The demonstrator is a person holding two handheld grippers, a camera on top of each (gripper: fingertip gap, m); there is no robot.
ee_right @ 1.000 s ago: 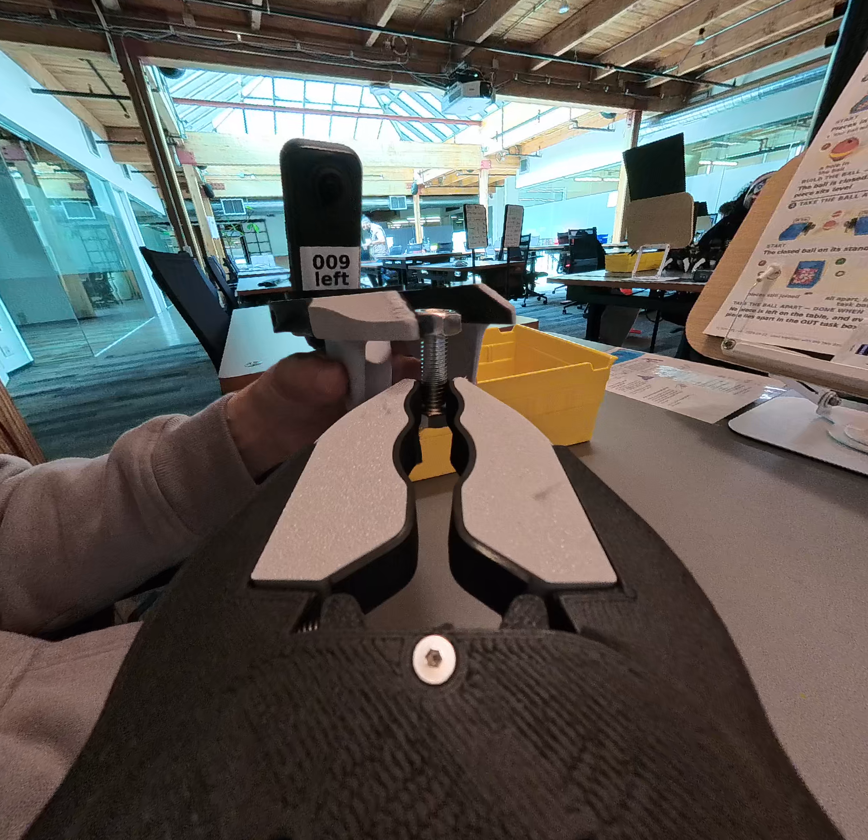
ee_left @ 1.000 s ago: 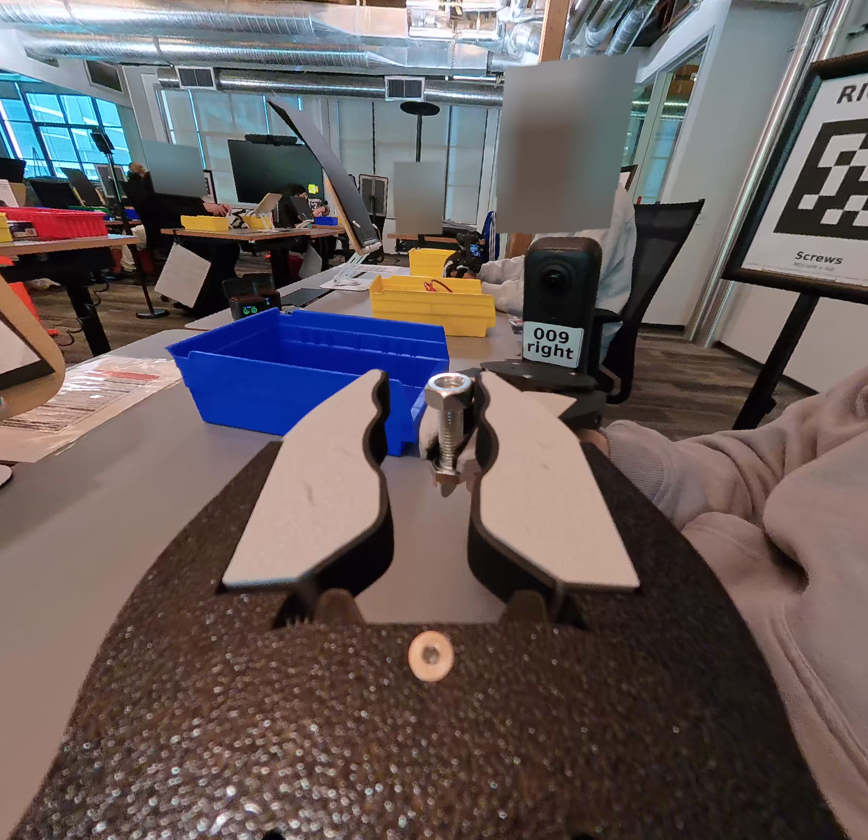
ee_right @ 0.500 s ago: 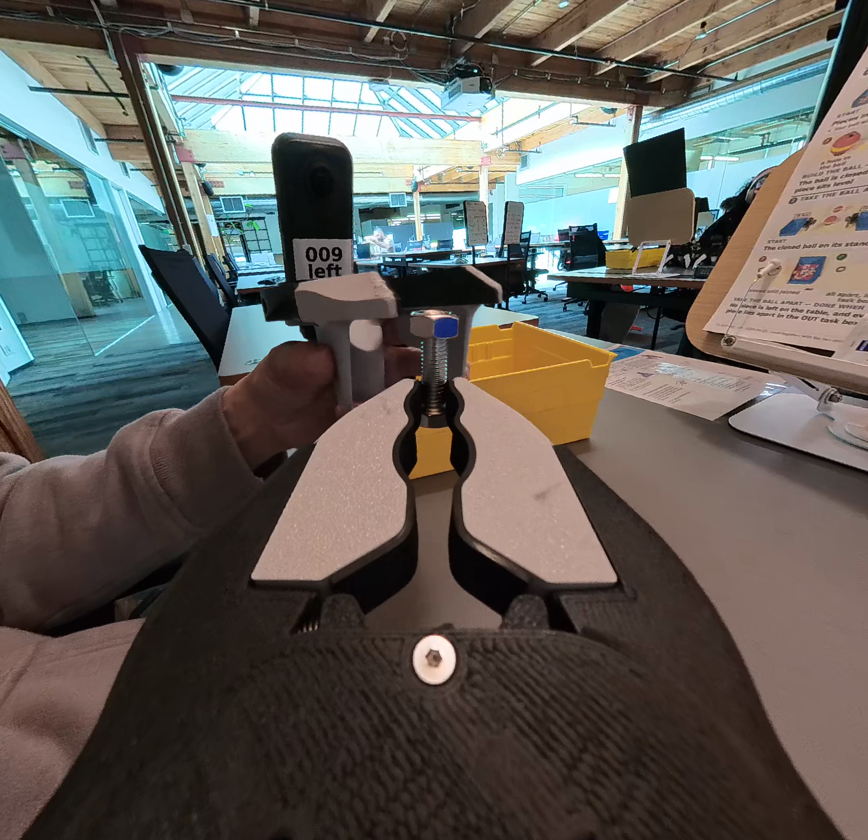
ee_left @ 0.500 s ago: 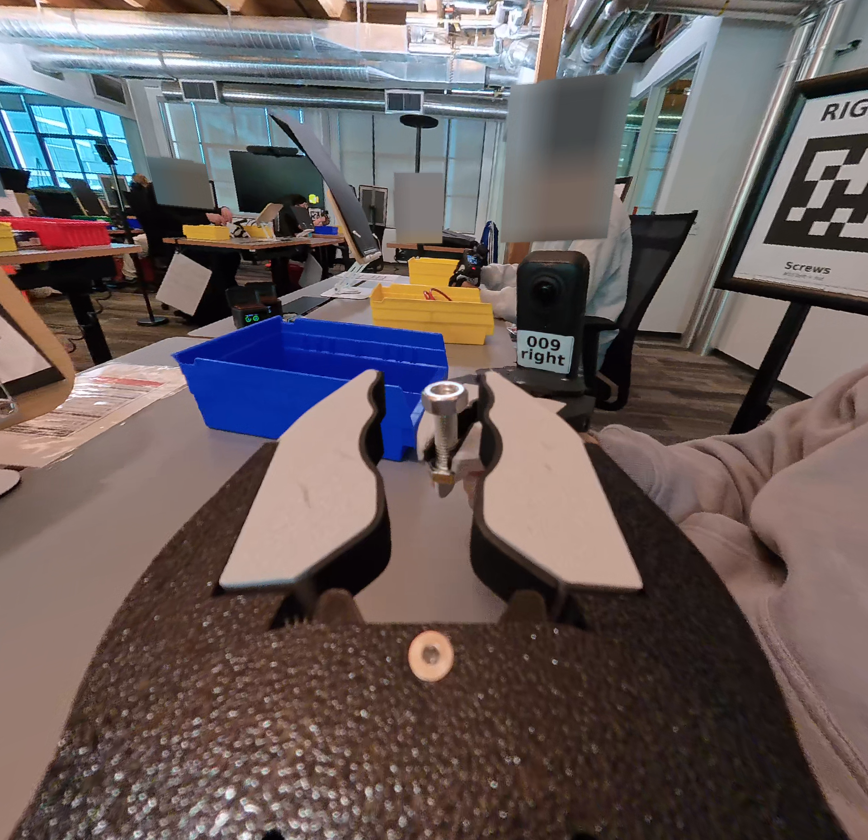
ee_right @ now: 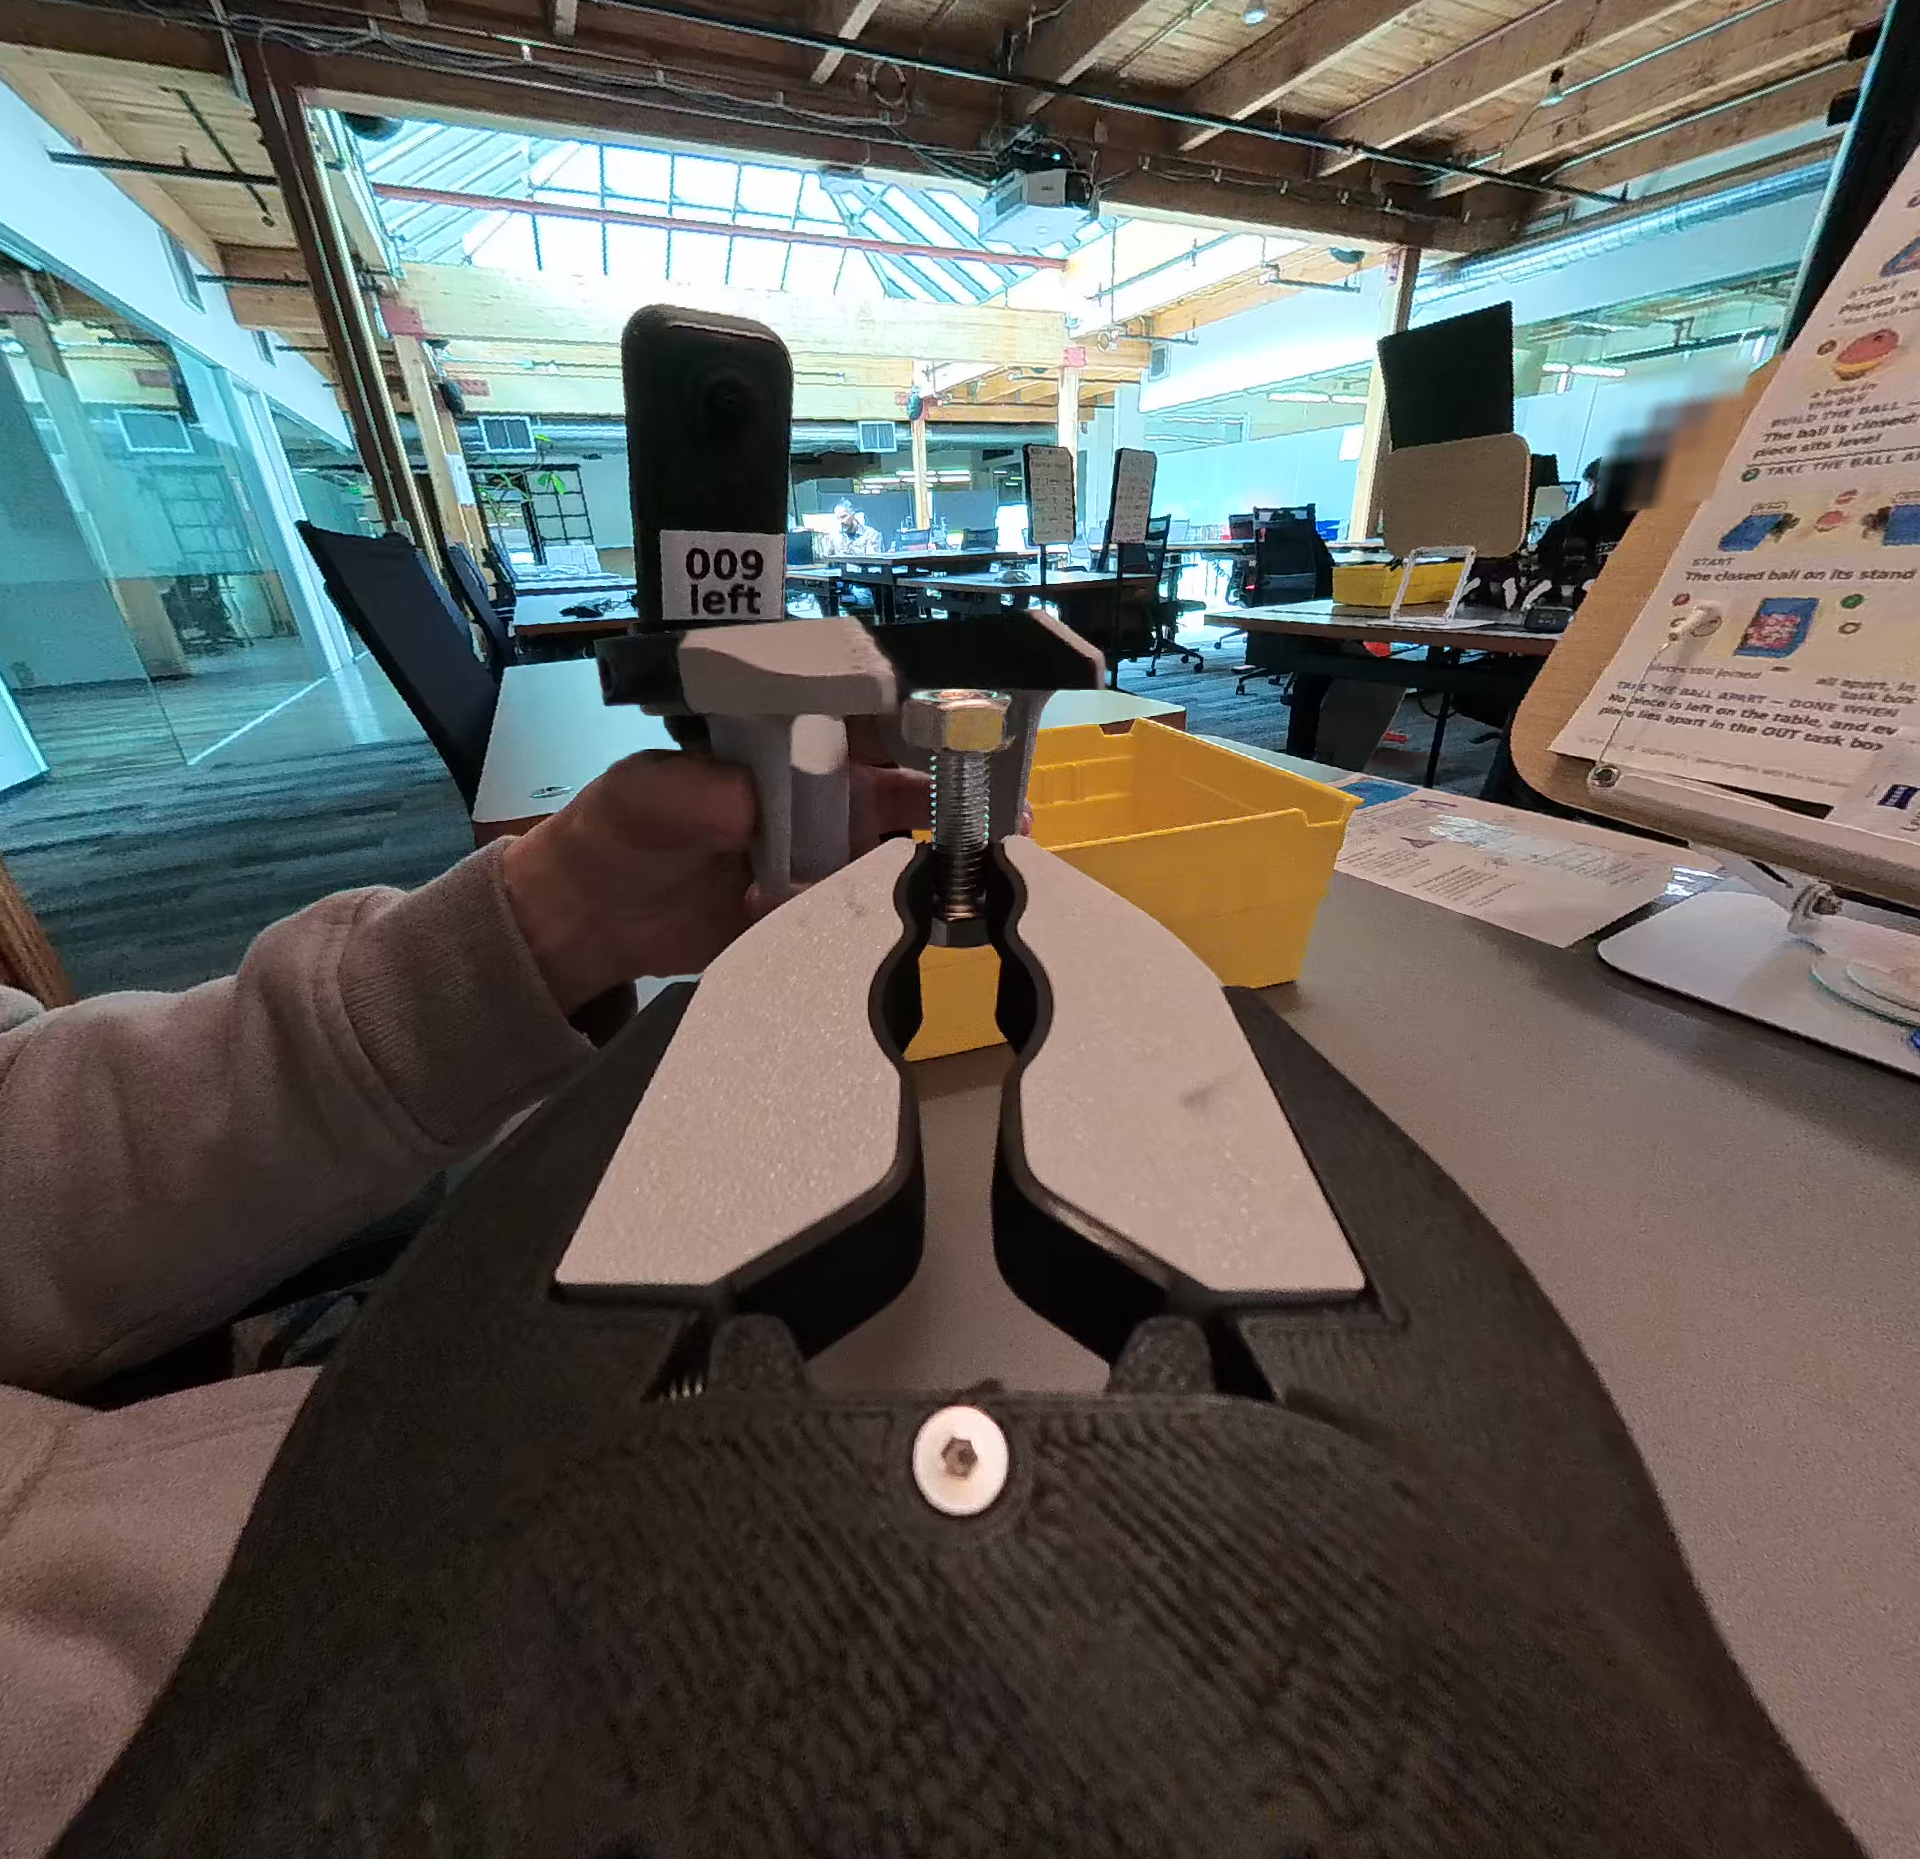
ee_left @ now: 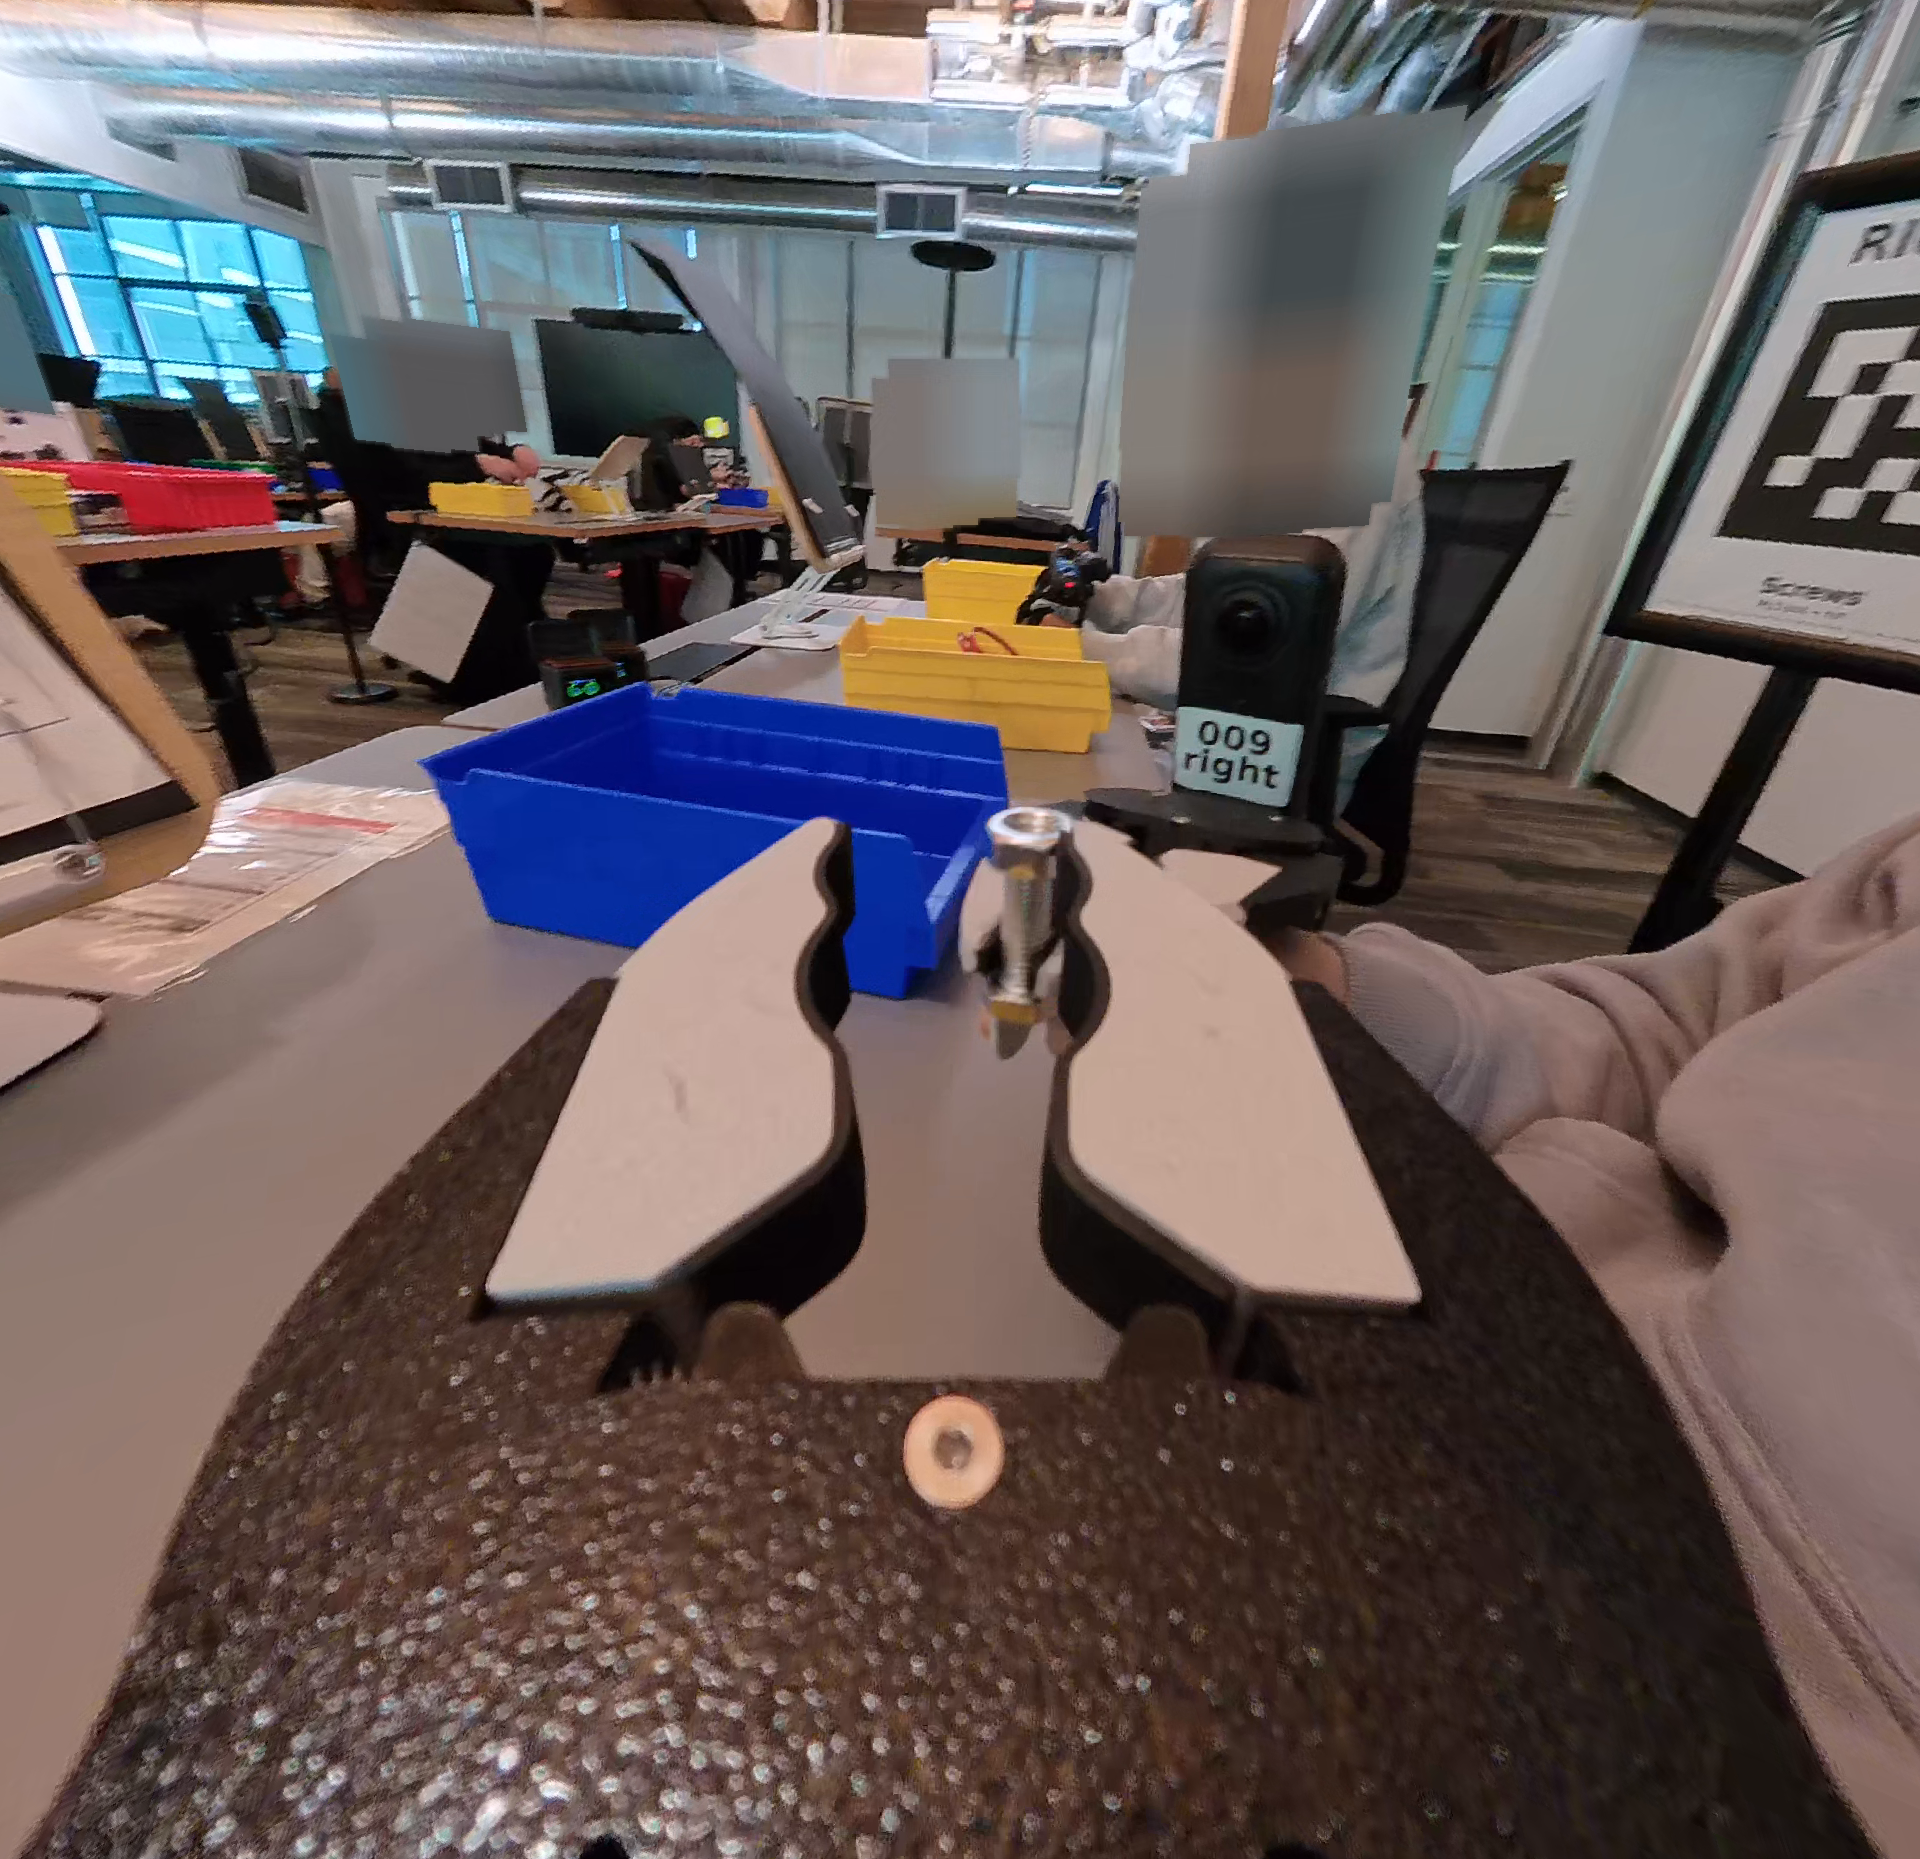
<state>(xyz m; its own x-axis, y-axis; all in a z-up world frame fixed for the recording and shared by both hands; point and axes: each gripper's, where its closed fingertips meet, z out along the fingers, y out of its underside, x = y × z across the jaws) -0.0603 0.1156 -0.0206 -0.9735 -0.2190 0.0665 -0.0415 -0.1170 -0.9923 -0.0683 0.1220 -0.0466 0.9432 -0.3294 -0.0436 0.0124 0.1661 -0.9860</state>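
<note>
We see the right gripper closed on a silver bolt that stands upright, its lower threads pinched between the two pads; the bolt's lowest end is hidden in the dark hollow between the fingers. A hex nut sits at the top of the threads. Our left gripper is open, its fingers apart: the bolt stands close against one finger while the other is clear of it, and we cannot tell whether the near one touches it. Behind the bolt a blue bin rests on the grey counter, its near corner cut off by the fingers. The yellow bin is partly covered by the right gripper. The hand holding the left gripper is half hidden.
</note>
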